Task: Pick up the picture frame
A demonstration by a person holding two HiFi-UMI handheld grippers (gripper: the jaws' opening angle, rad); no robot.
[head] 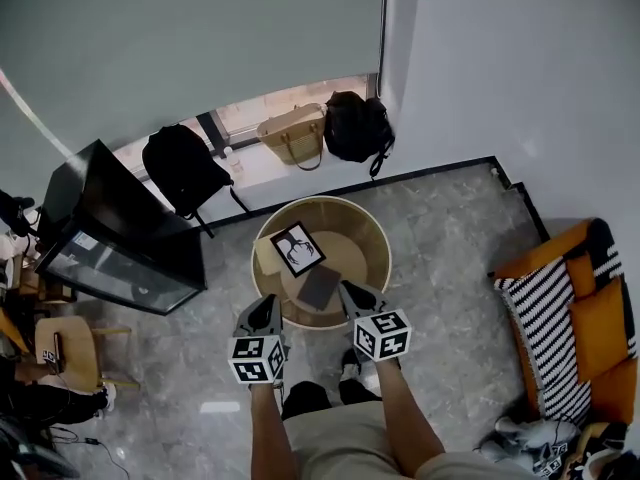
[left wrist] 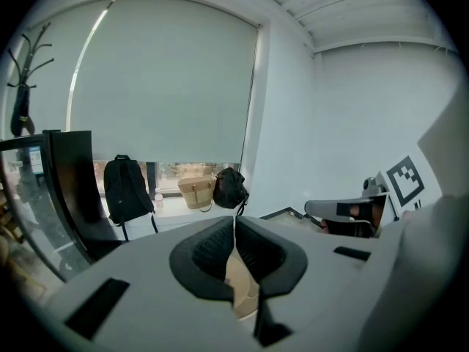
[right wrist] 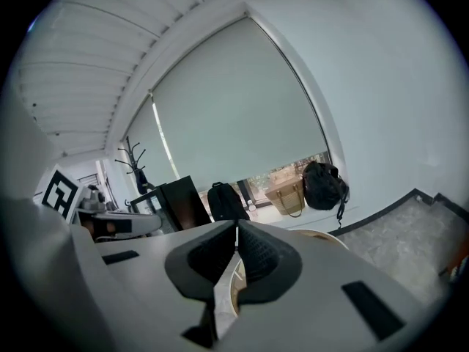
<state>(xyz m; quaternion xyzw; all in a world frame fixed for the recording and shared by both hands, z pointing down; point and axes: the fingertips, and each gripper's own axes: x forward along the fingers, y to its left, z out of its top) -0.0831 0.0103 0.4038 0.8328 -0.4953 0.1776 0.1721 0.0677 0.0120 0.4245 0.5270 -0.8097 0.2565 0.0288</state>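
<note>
A black picture frame [head: 297, 249] with a white mat and a dark drawing lies on the round wooden table [head: 365, 230], toward its left side. My left gripper [head: 268, 309] is at the table's near-left edge, its jaws shut with nothing between them [left wrist: 234, 222]. My right gripper [head: 352, 293] reaches over the table's near-right edge, jaws also shut and empty [right wrist: 236, 232]. Both grippers are short of the frame and apart from it. In the gripper views the frame is hidden behind the jaws.
A dark grey flat square [head: 318, 288] and a pale card [head: 266, 256] also lie on the table. Behind it stand a black backpack [head: 184, 169], a tan bag [head: 293, 133] and a black bag [head: 357, 126]. A black cabinet [head: 112, 230] is left, an orange striped sofa [head: 568, 313] right.
</note>
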